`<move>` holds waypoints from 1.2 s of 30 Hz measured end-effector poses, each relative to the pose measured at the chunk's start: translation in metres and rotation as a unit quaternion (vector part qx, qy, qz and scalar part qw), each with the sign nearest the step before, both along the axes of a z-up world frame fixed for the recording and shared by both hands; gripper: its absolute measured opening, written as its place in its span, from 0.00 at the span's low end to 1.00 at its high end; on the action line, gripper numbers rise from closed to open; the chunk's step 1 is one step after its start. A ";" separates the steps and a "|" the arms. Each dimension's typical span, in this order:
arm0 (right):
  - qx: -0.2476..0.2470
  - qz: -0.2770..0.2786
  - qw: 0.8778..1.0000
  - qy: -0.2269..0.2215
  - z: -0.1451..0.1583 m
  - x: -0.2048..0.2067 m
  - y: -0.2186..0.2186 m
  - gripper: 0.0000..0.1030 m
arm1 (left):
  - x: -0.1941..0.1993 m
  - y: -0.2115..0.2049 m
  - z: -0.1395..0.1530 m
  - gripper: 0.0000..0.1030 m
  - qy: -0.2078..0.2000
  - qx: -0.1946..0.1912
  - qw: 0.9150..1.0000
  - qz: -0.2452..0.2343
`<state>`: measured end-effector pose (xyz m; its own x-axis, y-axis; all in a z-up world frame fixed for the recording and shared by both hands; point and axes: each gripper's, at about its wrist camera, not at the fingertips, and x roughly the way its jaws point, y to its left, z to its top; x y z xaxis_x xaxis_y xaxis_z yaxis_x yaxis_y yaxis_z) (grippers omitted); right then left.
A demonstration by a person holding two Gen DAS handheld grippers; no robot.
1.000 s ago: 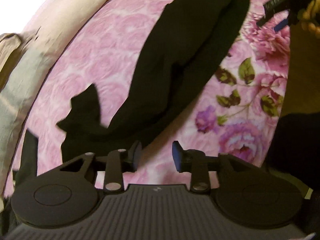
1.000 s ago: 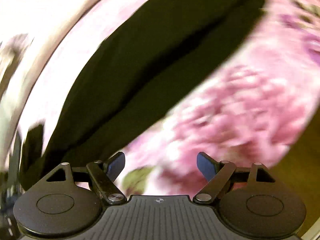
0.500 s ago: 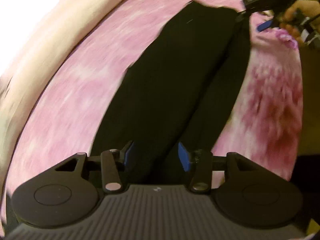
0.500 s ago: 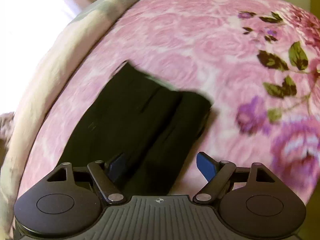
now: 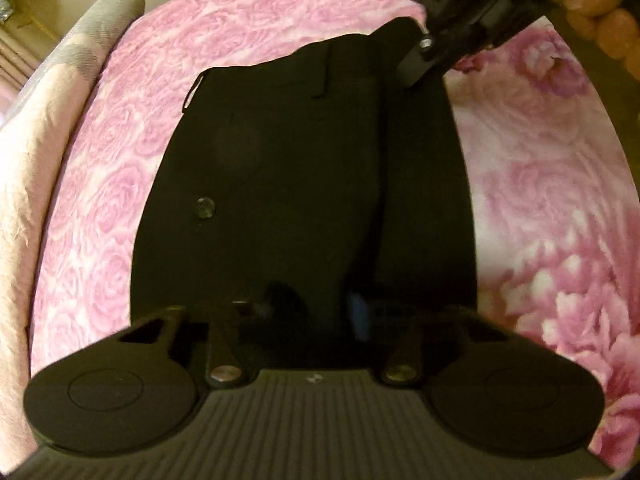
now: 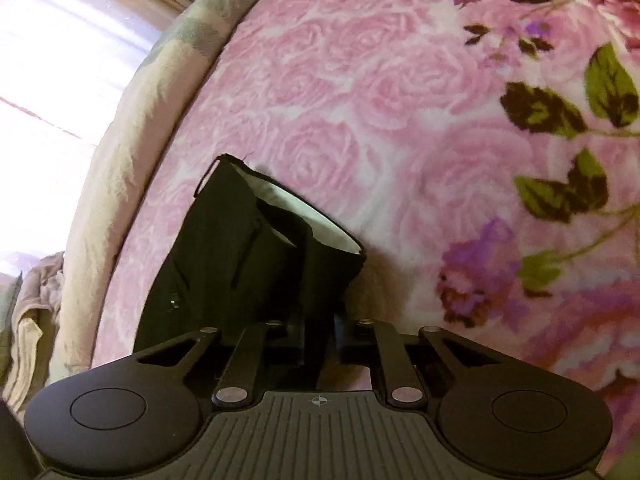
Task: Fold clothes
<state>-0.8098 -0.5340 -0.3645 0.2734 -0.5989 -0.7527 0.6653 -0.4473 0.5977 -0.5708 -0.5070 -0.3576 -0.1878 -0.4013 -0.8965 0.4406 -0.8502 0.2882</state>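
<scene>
Black trousers (image 5: 280, 160) lie flat on a pink rose blanket (image 5: 540, 200), waistband at the far end, a button (image 5: 205, 207) showing. My left gripper (image 5: 314, 308) is low over the near part of the trousers; its jaws are closing with dark cloth bunched between them. In the right wrist view my right gripper (image 6: 318, 336) is closing on the waist corner of the trousers (image 6: 240, 264), lifting it so the white lining (image 6: 304, 208) shows. The right gripper (image 5: 416, 68) also appears in the left wrist view, at the far right corner, held by a hand (image 5: 600, 12).
A beige and grey quilt (image 5: 24, 200) runs along the left edge of the bed, also visible as the quilt (image 6: 132, 140) beside a bright window. The blanket (image 6: 400, 100) spreads to the right with purple flowers and green leaves (image 6: 560, 112).
Both grippers travelled along the trousers toward the waist end and came down onto the cloth. Both went from open to nearly shut with black fabric between the fingers; the waist corner lifted.
</scene>
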 end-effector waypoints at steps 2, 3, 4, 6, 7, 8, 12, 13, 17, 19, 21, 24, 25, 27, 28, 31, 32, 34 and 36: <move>0.003 0.001 1.000 0.002 0.004 -0.002 0.002 0.09 | 0.007 -0.008 0.023 0.06 0.012 0.000 1.000 0.012; 0.006 0.000 1.000 0.003 0.006 -0.002 0.005 0.09 | 0.014 -0.015 0.040 0.05 0.026 -0.001 0.999 0.024; 0.010 -0.001 1.000 0.004 0.009 -0.002 0.007 0.09 | 0.021 -0.024 0.056 0.05 0.038 -0.003 0.999 0.037; 0.014 -0.001 1.000 0.003 0.015 -0.005 0.010 0.09 | 0.037 -0.052 0.089 0.05 0.054 -0.015 0.996 0.066; 0.015 -0.001 1.000 0.004 0.021 -0.007 0.014 0.09 | 0.047 -0.070 0.103 0.05 0.056 -0.024 0.995 0.078; 0.016 -0.001 1.000 0.005 0.026 -0.008 0.018 0.09 | 0.057 -0.091 0.115 0.06 0.054 -0.036 0.994 0.089; 0.016 -0.015 1.000 0.014 0.047 -0.020 0.034 0.09 | 0.088 -0.183 0.121 0.14 0.046 -0.063 0.985 0.151; 0.017 -0.017 1.000 0.019 0.049 -0.022 0.036 0.09 | 0.094 -0.202 0.114 0.14 0.042 -0.062 0.981 0.178; 0.043 -0.015 0.999 0.028 0.037 -0.027 0.036 0.09 | 0.112 -0.234 0.107 0.26 0.080 -0.048 0.964 0.250; 0.058 -0.013 0.998 0.030 0.029 -0.028 0.032 0.09 | 0.124 -0.216 0.106 0.34 0.101 -0.044 0.959 0.262; 0.074 -0.010 0.997 0.033 0.021 -0.031 0.027 0.09 | 0.131 -0.195 0.098 0.36 0.095 -0.033 0.961 0.257; 0.085 0.010 0.995 0.053 0.020 -0.029 0.020 0.20 | 0.154 -0.150 0.086 0.40 0.078 -0.019 0.959 0.274; 0.085 0.018 0.994 0.072 0.023 -0.026 0.018 0.34 | 0.167 -0.135 0.082 0.40 0.072 -0.013 0.955 0.287; 0.081 0.019 0.989 0.123 0.033 -0.019 0.019 0.89 | 0.197 -0.104 0.073 0.40 0.058 -0.004 0.946 0.318; 0.076 0.020 0.987 0.139 0.039 -0.015 0.019 0.89 | 0.212 -0.088 0.069 0.41 0.050 0.000 0.941 0.334; 0.066 0.051 0.983 0.163 0.052 0.007 0.017 0.89 | 0.267 -0.034 0.065 0.45 0.025 0.014 0.920 0.390; 0.058 0.066 0.982 0.165 0.057 0.019 0.016 0.89 | 0.287 -0.015 0.065 0.47 0.017 0.018 0.912 0.409; 0.041 0.097 0.980 0.169 0.067 0.043 0.013 0.89 | 0.326 0.024 0.067 0.49 -0.002 0.018 0.897 0.441; 0.027 0.138 0.976 0.167 0.072 0.075 0.007 0.89 | 0.361 0.058 0.068 0.53 -0.019 0.016 0.883 0.469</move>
<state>-0.7345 -0.5267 -0.2924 0.1533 -0.4948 -0.8554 0.9184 -0.2481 0.3081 -0.2099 -0.4487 -0.2898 0.2443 -0.3377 -0.9090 0.9457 -0.1241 0.3003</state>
